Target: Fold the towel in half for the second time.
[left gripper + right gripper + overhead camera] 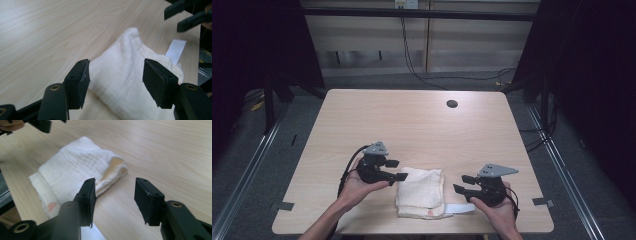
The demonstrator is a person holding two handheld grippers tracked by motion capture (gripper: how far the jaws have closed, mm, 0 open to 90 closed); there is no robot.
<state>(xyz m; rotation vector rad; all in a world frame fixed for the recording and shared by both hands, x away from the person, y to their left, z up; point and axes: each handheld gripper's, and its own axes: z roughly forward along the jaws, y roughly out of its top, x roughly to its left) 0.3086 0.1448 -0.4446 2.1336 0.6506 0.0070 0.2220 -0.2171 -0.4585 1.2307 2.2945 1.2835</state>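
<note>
A folded cream cloth lies near the table's front edge, between my two hands. My left gripper stands open just left of the cloth, its jaws pointing right. In the left gripper view the cloth lies beyond the empty gap between the pads, apart from them. My right gripper is open to the right of the cloth, jaws pointing left at it. In the right gripper view the cloth sits ahead and to the left, with bare wood between the pads. A white label pokes out from the cloth's near right corner.
The light wooden table has a round cable hole at the back right. Grey tape marks sit at the front corners. Dark curtains and metal floor rails flank the table; cables trail behind it.
</note>
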